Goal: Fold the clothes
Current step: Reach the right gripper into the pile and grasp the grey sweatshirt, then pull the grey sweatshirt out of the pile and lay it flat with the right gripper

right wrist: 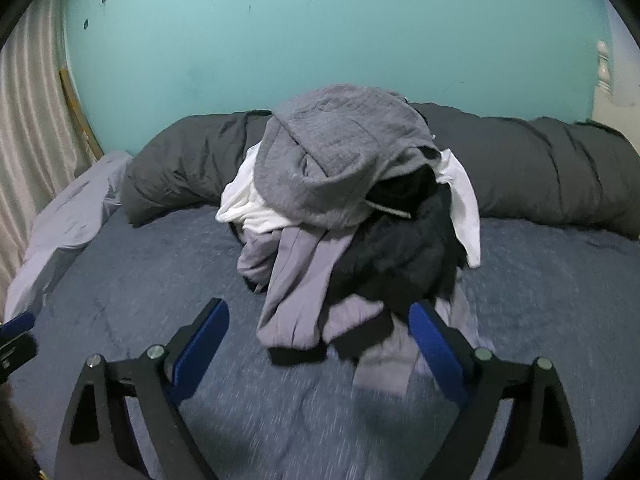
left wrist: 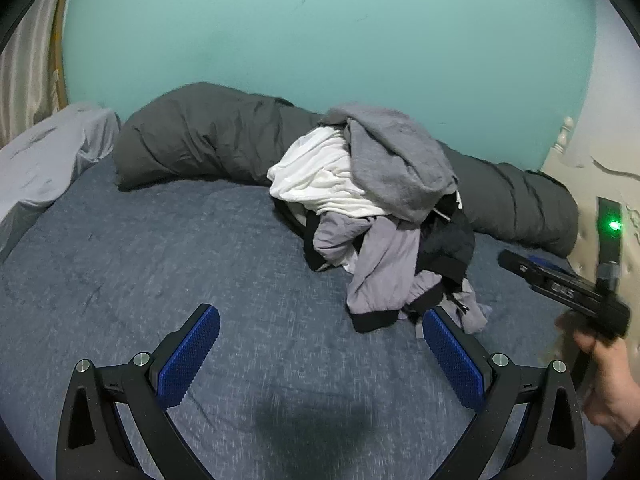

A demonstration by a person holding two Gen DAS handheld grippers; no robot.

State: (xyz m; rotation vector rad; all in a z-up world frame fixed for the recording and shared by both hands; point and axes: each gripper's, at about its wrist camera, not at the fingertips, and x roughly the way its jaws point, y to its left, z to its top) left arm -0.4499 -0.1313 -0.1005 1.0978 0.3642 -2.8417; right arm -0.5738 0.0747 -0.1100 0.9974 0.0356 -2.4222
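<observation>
Left hand-held gripper [left wrist: 320, 356] hangs low over the bed [left wrist: 160, 248], blue pads spread wide and nothing between them, its right pad just beside the trailing black hem of the clothes pile [left wrist: 376, 208], which sits ahead and a little to the right. Right hand-held gripper [right wrist: 318, 354] is wide apart too and empty, squared up on the same heap with a lilac garment [right wrist: 296, 292] spilling toward its gap, so this reads as the approach to pull one piece free. On top of the heap lies a grey hoodie [right wrist: 332, 152], white shirt [right wrist: 248, 204] under it, something black [right wrist: 400, 248] to the right. Beyond, a rolled dark duvet [right wrist: 540, 168] rests against the teal wall [right wrist: 320, 40], pushed back, likely leaving bare mattress as folding room
</observation>
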